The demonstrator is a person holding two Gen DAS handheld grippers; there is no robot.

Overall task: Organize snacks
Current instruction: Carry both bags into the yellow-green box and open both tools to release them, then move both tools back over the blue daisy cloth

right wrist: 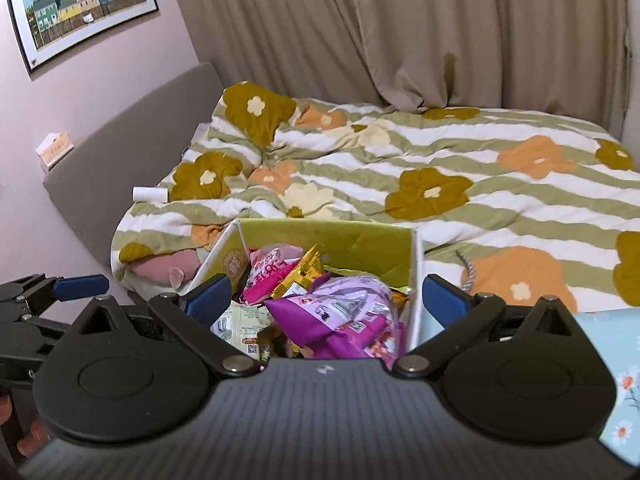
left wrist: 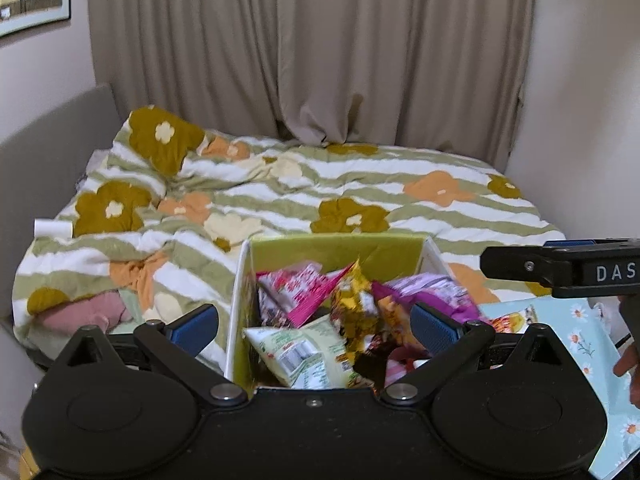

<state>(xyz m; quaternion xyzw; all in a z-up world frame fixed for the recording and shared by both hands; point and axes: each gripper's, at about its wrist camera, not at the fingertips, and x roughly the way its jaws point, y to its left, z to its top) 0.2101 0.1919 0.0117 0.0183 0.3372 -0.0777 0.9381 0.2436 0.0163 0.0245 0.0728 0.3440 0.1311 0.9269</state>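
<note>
A yellow-green cardboard box (left wrist: 340,254) stands in front of the bed, full of snack packets: a pink one (left wrist: 296,292), a gold one (left wrist: 356,304), a pale green one (left wrist: 308,354) and a purple one (left wrist: 436,292). The box (right wrist: 320,240) and the purple packet (right wrist: 344,312) also show in the right wrist view. My left gripper (left wrist: 314,326) is open above the box and holds nothing. My right gripper (right wrist: 326,298) is open above the box and holds nothing. The right gripper's body (left wrist: 560,270) shows at the left view's right edge.
A bed with a flowered striped quilt (left wrist: 360,184) lies behind the box, with beige curtains (left wrist: 312,48) beyond. A pale blue flowered cloth (left wrist: 576,340) covers the surface at right. A white roll (right wrist: 150,195) lies on the quilt. A framed picture (right wrist: 80,8) hangs at left.
</note>
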